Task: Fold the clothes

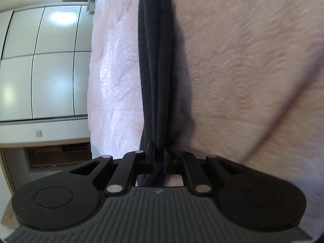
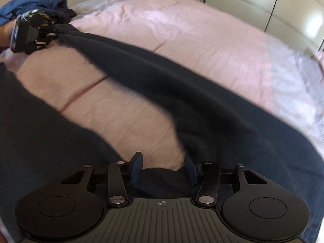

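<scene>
Garment inspection: dark navy garment [image 2: 154, 85] is lying across the pink bed cover [image 2: 202, 32], stretching from 10 o'clock to 4 o'clock in the right wrist view. Left gripper [image 2: 53, 32] is clamping a bunched corner of it at 10 o'clock, jaws closed tight on the cloth; the left wrist view is showing the fabric running taut away from the jaws toward 12 o'clock. Right gripper [image 2: 163, 167] is hovering over the near edge with jaws standing about half open, gripping nothing, though dark cloth is lying beneath and just beside them.

Recommended handling: the right jaws should be taking the near corner squarely, then both corners travelling level so edges are meeting without slack or twist.

Blue clothing pile [image 2: 34, 4] is sitting at 11 o'clock. No brand, label or legible writing is showing.
</scene>
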{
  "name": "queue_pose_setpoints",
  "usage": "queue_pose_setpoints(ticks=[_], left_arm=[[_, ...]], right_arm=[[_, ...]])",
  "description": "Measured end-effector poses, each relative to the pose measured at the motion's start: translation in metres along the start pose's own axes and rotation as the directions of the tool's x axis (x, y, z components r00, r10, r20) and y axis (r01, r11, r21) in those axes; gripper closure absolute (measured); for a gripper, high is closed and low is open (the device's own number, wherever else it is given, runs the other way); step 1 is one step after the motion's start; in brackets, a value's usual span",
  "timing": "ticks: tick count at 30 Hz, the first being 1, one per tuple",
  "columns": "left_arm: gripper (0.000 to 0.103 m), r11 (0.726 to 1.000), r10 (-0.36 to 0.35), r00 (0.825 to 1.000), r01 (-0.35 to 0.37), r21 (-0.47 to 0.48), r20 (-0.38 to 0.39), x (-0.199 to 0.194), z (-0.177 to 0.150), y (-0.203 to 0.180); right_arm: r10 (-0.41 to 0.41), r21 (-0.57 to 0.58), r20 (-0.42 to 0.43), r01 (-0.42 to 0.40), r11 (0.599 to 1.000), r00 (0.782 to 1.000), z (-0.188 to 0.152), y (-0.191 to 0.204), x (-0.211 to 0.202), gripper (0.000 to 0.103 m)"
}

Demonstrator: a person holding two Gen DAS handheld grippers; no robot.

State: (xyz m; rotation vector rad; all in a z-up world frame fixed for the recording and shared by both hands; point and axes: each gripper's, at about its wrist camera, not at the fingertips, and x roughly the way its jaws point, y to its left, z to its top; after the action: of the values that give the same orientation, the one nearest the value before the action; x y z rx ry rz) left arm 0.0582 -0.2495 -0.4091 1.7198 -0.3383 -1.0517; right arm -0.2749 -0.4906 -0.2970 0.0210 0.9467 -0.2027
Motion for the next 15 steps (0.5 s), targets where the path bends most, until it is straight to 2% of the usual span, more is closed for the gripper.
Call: queue_pose_setpoints(ticks=[2, 5, 7, 10, 12, 15], left_arm=[[0.093, 0.999, -0.025, 1.0, 0.025, -0.04, 0.001, -0.009, -0.001, 0.007], [0.088, 0.987, -0.069, 0.997, 0.073, -0.144, 0.034, -0.042, -0.011, 0.022], [0.084, 0.961, -0.091, 0.993, 0.108, -0.253, 0.08, -0.065, -0.017, 0.037], [0.077, 0.906, -0.107, 0.982, 0.161, -0.391, 0.156, -0.085, -0.016, 0.066], [0.069, 0.881, -0.103, 0.976, 0.179, -0.438, 0.191, -0.088, -0.006, 0.081], [0.068, 0.854, -0.115, 0.967, 0.213, -0.475, 0.227, -0.074, 0.02, 0.103]], right_arm=[[0.002, 0.01, 0.023, -0.003, 1.0, 1.0, -0.004, 0.001, -0.013, 0.053], [-0.006, 0.086, 0.148, -0.007, 0.996, 0.989, -0.013, -0.007, -0.043, 0.053], [-0.04, 0.142, 0.224, 0.008, 0.99, 0.974, -0.021, -0.018, -0.064, 0.053], [-0.151, 0.211, 0.262, 0.096, 0.973, 0.953, -0.032, -0.042, -0.084, 0.053], [-0.21, 0.283, 0.259, 0.134, 0.95, 0.943, -0.04, -0.07, -0.089, 0.053], [-0.29, 0.377, 0.246, 0.185, 0.908, 0.925, -0.048, -0.115, -0.091, 0.053]])
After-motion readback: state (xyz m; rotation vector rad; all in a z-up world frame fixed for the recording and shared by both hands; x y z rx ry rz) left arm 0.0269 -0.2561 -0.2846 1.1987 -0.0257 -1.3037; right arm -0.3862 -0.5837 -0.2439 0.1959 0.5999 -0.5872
